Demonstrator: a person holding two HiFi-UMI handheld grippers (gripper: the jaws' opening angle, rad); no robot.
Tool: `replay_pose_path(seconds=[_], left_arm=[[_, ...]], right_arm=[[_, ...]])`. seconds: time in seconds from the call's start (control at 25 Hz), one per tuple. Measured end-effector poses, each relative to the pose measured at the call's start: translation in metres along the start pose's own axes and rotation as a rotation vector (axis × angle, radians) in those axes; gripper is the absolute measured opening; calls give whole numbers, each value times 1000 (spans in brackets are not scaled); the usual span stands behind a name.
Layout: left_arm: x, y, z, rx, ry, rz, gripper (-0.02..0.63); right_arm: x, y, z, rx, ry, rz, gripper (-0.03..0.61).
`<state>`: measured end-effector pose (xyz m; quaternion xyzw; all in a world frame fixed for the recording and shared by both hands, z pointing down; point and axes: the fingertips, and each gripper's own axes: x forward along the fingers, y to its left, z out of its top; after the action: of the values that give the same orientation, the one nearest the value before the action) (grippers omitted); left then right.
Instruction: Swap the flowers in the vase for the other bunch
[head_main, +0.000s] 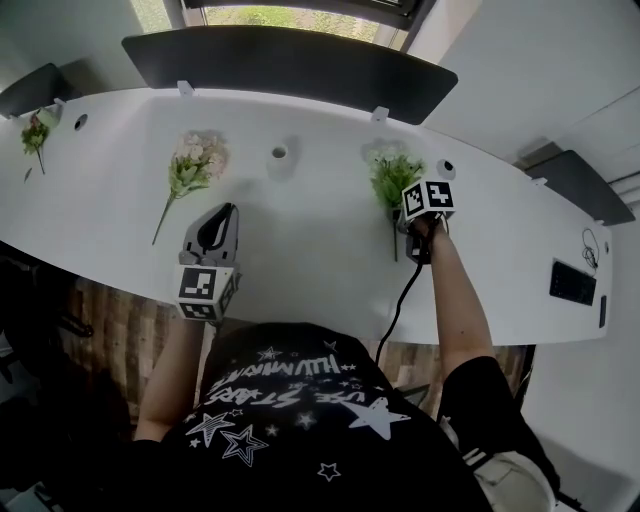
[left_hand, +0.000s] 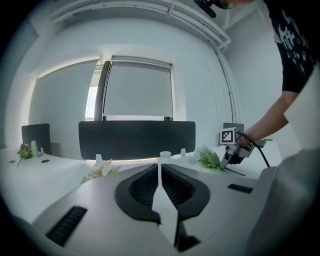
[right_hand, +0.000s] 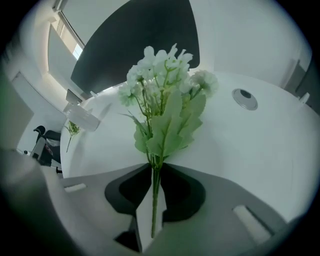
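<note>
- Far left, a small red-flowered sprig lies at the tabletop edge. It is well apart from everything and too small to read properly.
- Next along, the pale pink bunch lies flat on the tabletop with its stem trailing towards me.
- My left tongs are clamped together on nothing and hover just beside that bunch, pointing at the vase.
- In the middle, the vase stands upright with an empty mouth, so I reckon it's ready for the new bunch.
- On the right, my right tongs are pinched on the stem of the green-and-white bunch, low down below the leaves.
- To do this well, I should keep the squeeze firm but gentle, lift straight up, bring the stem upright over the vase mouth and lower it slowly. The left tongs can steady the vase.
- From the head view, the marker cube hides the right tongs' tips. I can't tell whether the bunch is touching the tabletop or has lifted clear.
</note>
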<state>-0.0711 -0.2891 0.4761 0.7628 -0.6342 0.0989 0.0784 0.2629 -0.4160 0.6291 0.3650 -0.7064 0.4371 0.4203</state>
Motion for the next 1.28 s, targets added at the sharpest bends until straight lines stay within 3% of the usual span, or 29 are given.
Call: replay_pose_path(seconds=[0.12, 0.28, 0.48, 0.64, 0.8, 0.84, 1.08, 1.28], left_arm=[[1, 0, 3, 47, -16, -21, 9], [6, 6, 5, 42, -19, -42, 9], [21, 12, 15, 55, -14, -91, 9], [39, 11, 28, 88, -29, -162, 9], [62, 12, 26, 62, 15, -236, 37], [67, 10, 24, 59, 33, -261, 84], [92, -4, 12, 163, 77, -380, 213], [102, -27, 9, 155, 54, -394, 271]], right_arm=[[-5, 11, 4, 24, -38, 63, 52], [-15, 38, 13, 164, -133, 231, 48], [-55, 86, 41, 271, -379, 453, 48], [-105, 133, 72, 236, -606, 584, 48], [-144, 180, 105, 122, -781, 640, 48], [-153, 191, 112, 71, -824, 634, 48], [-170, 244, 136, -247, -952, 433, 49], [-173, 254, 140, -341, -1000, 395, 49]])
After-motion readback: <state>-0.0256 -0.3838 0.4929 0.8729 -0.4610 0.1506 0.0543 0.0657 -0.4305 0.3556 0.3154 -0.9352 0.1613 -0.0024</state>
